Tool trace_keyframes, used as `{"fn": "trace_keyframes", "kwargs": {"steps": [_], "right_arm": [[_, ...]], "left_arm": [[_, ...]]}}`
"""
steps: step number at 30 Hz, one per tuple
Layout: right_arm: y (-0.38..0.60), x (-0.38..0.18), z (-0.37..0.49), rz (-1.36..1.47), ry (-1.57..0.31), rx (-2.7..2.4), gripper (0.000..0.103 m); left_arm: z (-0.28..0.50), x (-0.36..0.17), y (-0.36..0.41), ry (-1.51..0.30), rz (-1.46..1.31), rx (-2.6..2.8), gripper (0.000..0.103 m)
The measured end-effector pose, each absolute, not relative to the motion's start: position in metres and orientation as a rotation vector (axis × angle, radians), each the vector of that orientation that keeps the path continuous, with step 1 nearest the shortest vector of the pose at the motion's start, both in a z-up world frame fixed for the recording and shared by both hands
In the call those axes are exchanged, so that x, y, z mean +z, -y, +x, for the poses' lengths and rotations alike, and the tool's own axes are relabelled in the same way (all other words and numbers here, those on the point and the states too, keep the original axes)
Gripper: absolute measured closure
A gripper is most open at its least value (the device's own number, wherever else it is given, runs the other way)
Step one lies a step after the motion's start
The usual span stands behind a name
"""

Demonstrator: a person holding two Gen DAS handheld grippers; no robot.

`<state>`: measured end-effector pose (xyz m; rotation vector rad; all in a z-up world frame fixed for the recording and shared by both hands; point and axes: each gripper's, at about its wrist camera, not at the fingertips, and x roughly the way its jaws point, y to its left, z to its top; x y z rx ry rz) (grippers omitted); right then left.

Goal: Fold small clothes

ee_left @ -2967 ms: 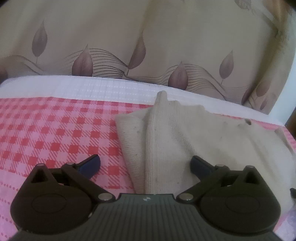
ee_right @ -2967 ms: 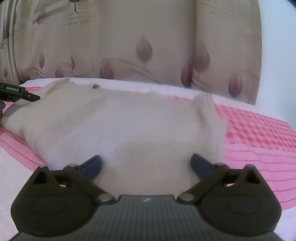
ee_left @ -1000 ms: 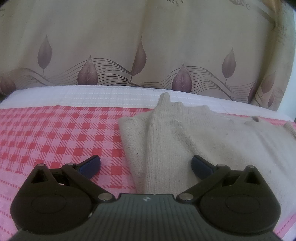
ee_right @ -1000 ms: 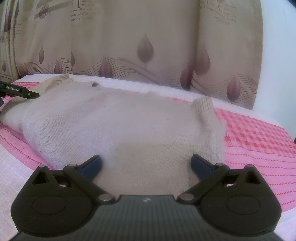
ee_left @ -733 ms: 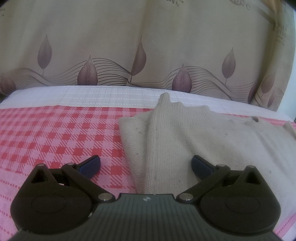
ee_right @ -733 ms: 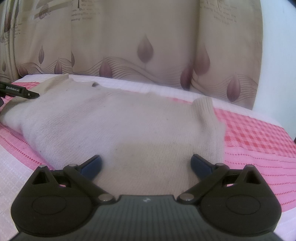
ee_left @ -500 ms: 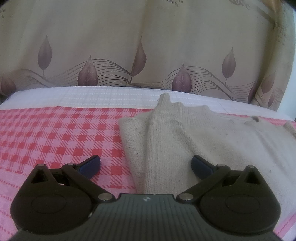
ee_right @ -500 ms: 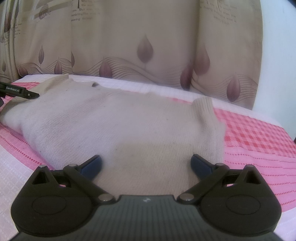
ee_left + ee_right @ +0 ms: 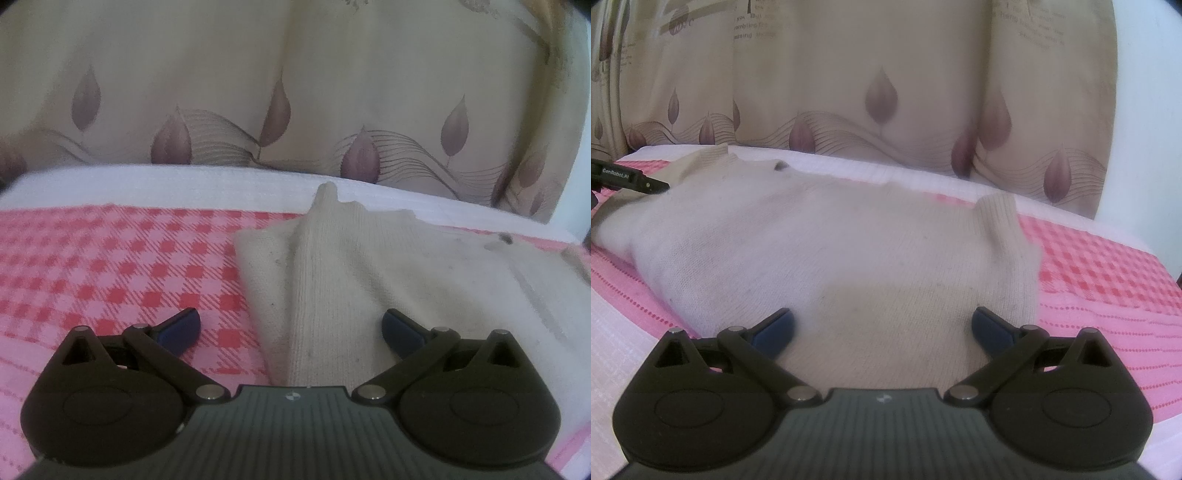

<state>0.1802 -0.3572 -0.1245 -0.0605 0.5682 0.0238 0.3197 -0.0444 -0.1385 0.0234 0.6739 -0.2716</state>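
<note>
- Plainly, my left tool (image 9: 290, 328) had its two blue-tipped fingers spread wide with nothing between them, low over the near left edge of the cream knit sweater (image 9: 388, 280).
- That sweater lay spread on the pink-and-red checked bedspread (image 9: 110, 266); in the left wrist view it filled the frame from 12 to 4 o'clock, with the checks bare from 8 to 10.
- A folded sleeve (image 9: 317, 258) ran as a raised ridge from near the tool towards 12 o'clock, its cuff reaching the white strip at the far edge of the bed.
- My right tool (image 9: 882, 328) was likewise wide apart and gripped nothing, its fingertips just over the sweater's (image 9: 831, 251) near hem.
- In the right wrist view the garment took up the middle of the frame, with a ribbed sleeve (image 9: 1004, 236) lying along its side at 2 o'clock.
- At 9 o'clock in that view I saw the other tool's black tip (image 9: 629, 179) at the sweater's far corner; I could not tell whether it touched the knit.
- A beige leaf-print curtain (image 9: 886, 92) hung behind the bed.
</note>
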Motion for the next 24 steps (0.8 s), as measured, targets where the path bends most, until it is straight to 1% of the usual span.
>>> {"fn": "trace_keyframes", "kwargs": {"steps": [3,4,6,8,9,10,11,13,16,21,24], "right_arm": [[0.356,-0.124,0.180,-0.060,-0.567,0.023,0.000],[0.357,-0.124,0.180,-0.058,-0.567,0.024,0.000],[0.357,-0.124,0.180,-0.057,-0.565,0.025,0.000],[0.357,-0.124,0.180,-0.058,-0.564,0.025,0.000],[0.357,-0.124,0.180,-0.057,-0.564,0.026,0.000],[0.357,-0.124,0.180,-0.056,-0.563,0.027,0.000],[0.357,-0.124,0.180,-0.056,-0.563,0.027,0.000],[0.357,-0.124,0.179,-0.055,-0.560,0.028,0.000],[0.356,-0.124,0.178,-0.053,-0.554,0.032,0.000],[0.357,-0.123,0.175,-0.023,-0.537,0.067,0.000],[0.364,-0.121,0.168,0.032,-0.492,0.097,0.000]], "left_arm": [[0.326,-0.136,0.044,-0.694,0.040,-0.333,0.001],[0.329,-0.135,0.043,-0.701,0.043,-0.353,0.005],[0.333,-0.133,0.041,-0.712,0.031,-0.396,0.019],[0.336,-0.129,0.040,-0.732,0.004,-0.446,0.049],[0.337,-0.128,0.043,-0.749,-0.009,-0.461,0.055],[0.338,-0.126,0.046,-0.761,-0.010,-0.474,0.066],[0.338,-0.125,0.049,-0.768,-0.007,-0.485,0.070],[0.337,-0.123,0.053,-0.774,0.002,-0.479,0.073],[0.339,-0.119,0.050,-0.801,-0.059,-0.460,0.076],[0.332,-0.106,0.057,-0.817,-0.157,-0.384,0.077],[0.326,-0.090,0.073,-0.813,-0.199,-0.359,0.078]]}}
